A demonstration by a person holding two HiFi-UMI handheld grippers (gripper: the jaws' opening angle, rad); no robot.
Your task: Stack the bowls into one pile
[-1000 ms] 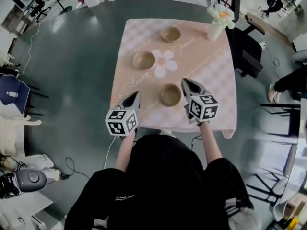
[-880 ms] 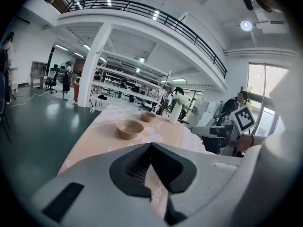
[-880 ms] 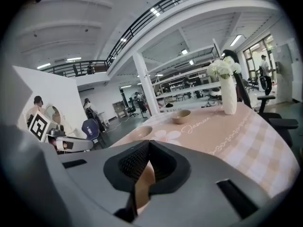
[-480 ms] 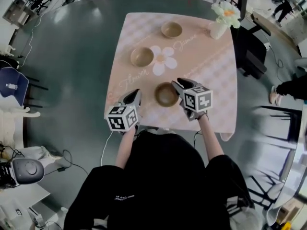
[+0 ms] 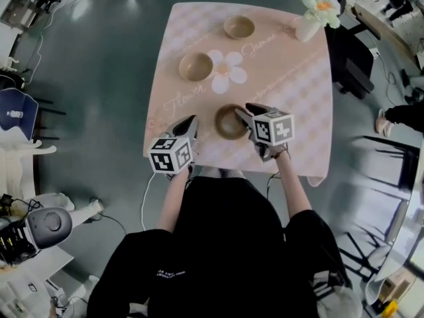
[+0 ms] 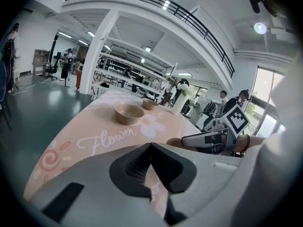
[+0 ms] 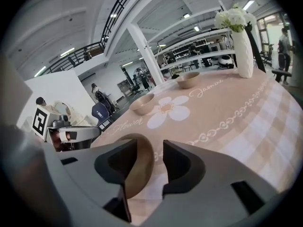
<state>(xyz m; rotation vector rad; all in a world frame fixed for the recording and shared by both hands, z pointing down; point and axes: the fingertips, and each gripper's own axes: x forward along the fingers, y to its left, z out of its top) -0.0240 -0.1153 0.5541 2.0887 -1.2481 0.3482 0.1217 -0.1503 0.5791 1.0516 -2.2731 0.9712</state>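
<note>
Three tan bowls stand apart on the pink tablecloth (image 5: 291, 91): a near bowl (image 5: 230, 121), a middle bowl (image 5: 196, 66) beside a white flower print, and a far bowl (image 5: 239, 26). My right gripper (image 5: 246, 111) is at the near bowl's right rim. In the right gripper view its jaws (image 7: 149, 148) are opening with the bowl's rim (image 7: 139, 167) between them, and a gap shows beside the rim. My left gripper (image 5: 189, 123) hovers left of the near bowl, over the table's front left. Its tips (image 6: 151, 148) meet and hold nothing.
A white vase with flowers (image 5: 311, 18) stands at the table's far right corner. The table's front edge is just under both grippers. Dark floor surrounds the table, with chairs (image 5: 16, 128) at the left and a black chair (image 5: 351, 58) at the right.
My right gripper has come in from the right and down to the near bowl's rim. The left gripper has sunk a little toward the table.
</note>
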